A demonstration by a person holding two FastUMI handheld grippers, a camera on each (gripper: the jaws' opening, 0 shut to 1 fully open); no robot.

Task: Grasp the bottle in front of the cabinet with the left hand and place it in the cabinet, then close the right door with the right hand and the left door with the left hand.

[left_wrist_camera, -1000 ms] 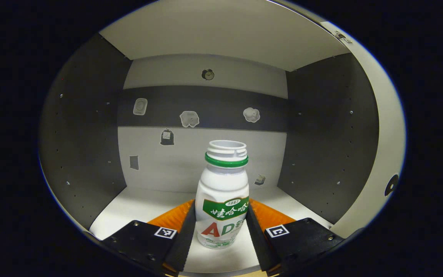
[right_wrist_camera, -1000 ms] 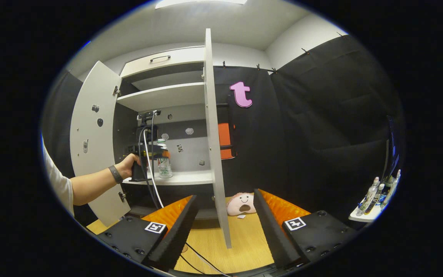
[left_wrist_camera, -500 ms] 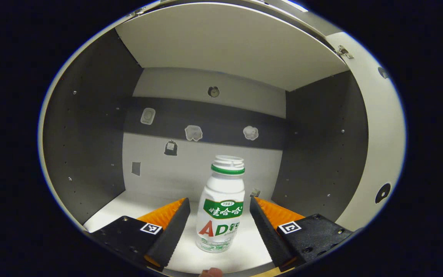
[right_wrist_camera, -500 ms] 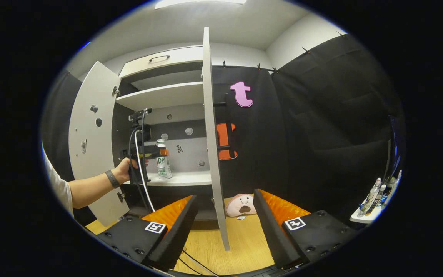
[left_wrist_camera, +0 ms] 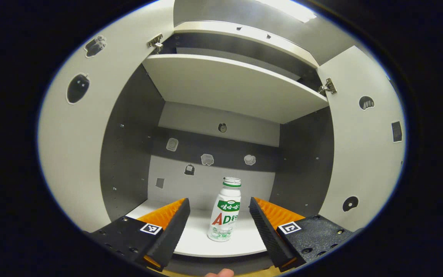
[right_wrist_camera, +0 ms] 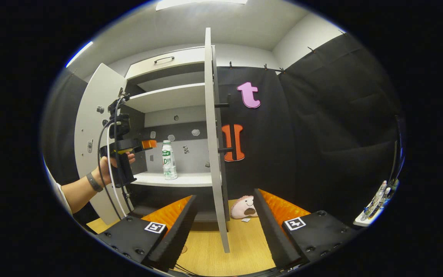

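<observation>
White plastic bottle [left_wrist_camera: 225,215] stands upright on the cabinet shelf [left_wrist_camera: 190,246], the left gripper [left_wrist_camera: 217,227] spread clear of it (placing looks done), so the spread right gripper [right_wrist_camera: 223,231] should next push the right door [right_wrist_camera: 214,146] shut.

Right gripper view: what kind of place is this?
Probably a staged recording booth, not a home: a black cloth wall behind an open cabinet, a wooden table, and a plush toy.

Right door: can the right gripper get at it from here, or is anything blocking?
Probably yes. In the right gripper view the right gripper is open, with the right door edge-on straight ahead. The left gripper and the bottle sit off to the side.
</observation>
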